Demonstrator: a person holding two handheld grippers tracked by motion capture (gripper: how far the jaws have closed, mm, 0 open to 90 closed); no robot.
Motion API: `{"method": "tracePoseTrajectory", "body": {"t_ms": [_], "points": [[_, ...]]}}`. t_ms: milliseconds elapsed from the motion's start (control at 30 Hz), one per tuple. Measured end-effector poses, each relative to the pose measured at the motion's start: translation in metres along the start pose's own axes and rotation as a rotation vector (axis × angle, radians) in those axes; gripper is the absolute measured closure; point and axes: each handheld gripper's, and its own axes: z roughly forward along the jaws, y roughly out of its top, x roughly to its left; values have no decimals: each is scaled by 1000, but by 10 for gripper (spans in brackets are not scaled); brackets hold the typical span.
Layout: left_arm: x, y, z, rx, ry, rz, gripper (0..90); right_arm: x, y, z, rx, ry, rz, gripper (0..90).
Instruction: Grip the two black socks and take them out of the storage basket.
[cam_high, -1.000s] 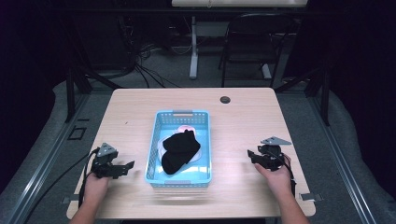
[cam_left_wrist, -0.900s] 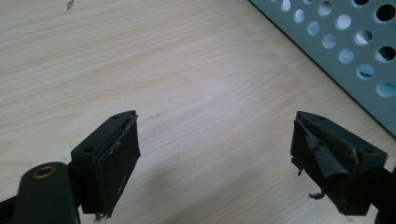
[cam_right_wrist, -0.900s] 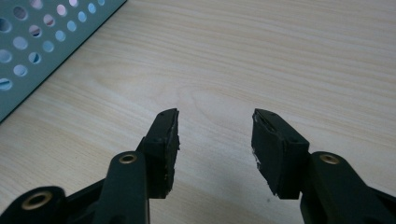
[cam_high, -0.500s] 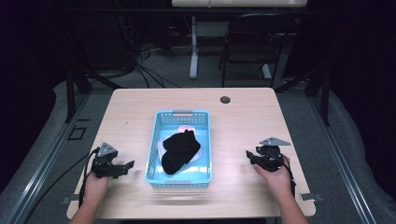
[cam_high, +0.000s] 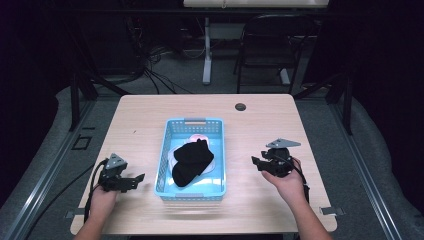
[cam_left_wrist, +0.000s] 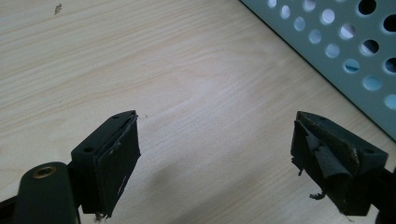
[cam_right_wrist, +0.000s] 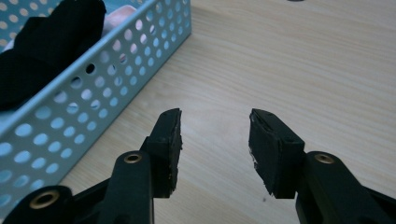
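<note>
2 hand-held black grippers are flanking a light-blue perforated plastic basket (cam_high: 192, 187), which is sitting at the middle of the pale wooden table (cam_high: 150, 115). Inside the basket, a black bundle of fabric (cam_high: 192, 162) (socks, by the look of it) is lying on something pale pink and white (cam_high: 199, 138), reaching from the basket's middle toward its near left corner.

To the left of the basket, the left gripper (cam_high: 134, 180) is resting in the person's left hand (cam_high: 103, 199) just beside the basket's near left wall, its jaws standing wide apart with only bare wood between them; in the left gripper view the left gripper (cam_left_wrist: 215, 154) is looking at tabletop with the basket wall (cam_left_wrist: 336, 42) at the upper right.

To the right of the basket, the right gripper (cam_high: 256, 162) is pointing toward the basket, near but clear of its wall. Its jaws have just been narrowing, yet they are gaping with nothing between them; in the right gripper view the right gripper (cam_right_wrist: 215, 135) is showing the basket wall (cam_right_wrist: 93, 88) at the left.
</note>
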Motion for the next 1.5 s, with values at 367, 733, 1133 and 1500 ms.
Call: {"method": "tracePoseTrajectory", "body": {"t_ms": [367, 733, 1133, 1500], "points": [[0, 0, -1, 3, -4, 5, 156, 13, 33, 0, 27, 28, -52, 550], [1, 0, -1, -1, -15, -6, 155, 41, 69, 25, 20, 116, -85, 543], [2, 0, -2, -16, -16, -10, 156, 65, 89, 57, 62, 131, -123, 546], [2, 0, -3, -18, -17, -11, 156, 84, 105, 78, 97, 149, -146, 566]]}}
